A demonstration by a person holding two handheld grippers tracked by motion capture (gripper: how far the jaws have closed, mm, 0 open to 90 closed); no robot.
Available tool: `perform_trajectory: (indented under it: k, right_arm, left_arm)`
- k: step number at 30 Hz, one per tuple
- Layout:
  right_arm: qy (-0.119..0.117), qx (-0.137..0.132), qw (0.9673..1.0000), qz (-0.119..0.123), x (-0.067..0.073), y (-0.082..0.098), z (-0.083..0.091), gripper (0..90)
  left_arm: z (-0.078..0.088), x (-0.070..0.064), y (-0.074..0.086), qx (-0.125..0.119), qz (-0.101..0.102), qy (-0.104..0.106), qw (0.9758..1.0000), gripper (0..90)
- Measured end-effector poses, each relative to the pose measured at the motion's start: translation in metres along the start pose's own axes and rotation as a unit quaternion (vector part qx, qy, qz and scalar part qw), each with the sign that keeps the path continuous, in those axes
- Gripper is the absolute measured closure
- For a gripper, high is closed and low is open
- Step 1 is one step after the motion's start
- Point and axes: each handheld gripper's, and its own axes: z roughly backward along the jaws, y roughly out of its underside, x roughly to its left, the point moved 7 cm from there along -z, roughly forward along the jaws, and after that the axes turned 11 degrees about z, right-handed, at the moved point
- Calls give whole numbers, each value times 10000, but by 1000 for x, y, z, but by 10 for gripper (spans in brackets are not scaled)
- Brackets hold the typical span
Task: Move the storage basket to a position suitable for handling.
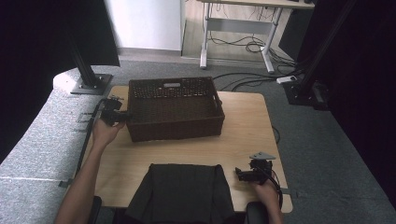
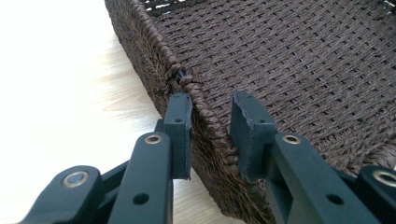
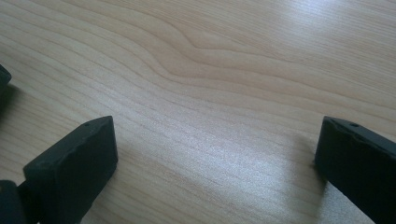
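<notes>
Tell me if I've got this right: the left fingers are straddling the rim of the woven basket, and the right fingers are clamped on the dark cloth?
Not quite. The left gripper does straddle the rim of the woven basket, but the right gripper grips nothing: the right gripper view shows its fingers wide apart over bare wooden table. In the high view it sits beside the dark cloth.

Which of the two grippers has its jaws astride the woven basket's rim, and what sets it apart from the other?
The left gripper: one jaw outside and one inside the basket wall. The right gripper stands wide open over bare table.
</notes>
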Motion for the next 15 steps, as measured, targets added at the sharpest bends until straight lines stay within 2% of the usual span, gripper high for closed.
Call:
perform_trajectory:
  k: [8, 12, 15]
  right_arm:
    - [-2, 0, 10000, 1, 0, 0, 0, 0]
    - [-3, 1, 10000, 2, 0, 0, 0, 0]
    - [-2, 2, 10000, 2, 0, 0, 0, 0]
  left_arm:
    - [3, -9, 8, -27, -103, 137, 9998, 697]
    - [5, -16, 11, 19, -255, 93, 9996, 697]
    - [6, -21, 15, 2, -303, 176, 9994, 698]
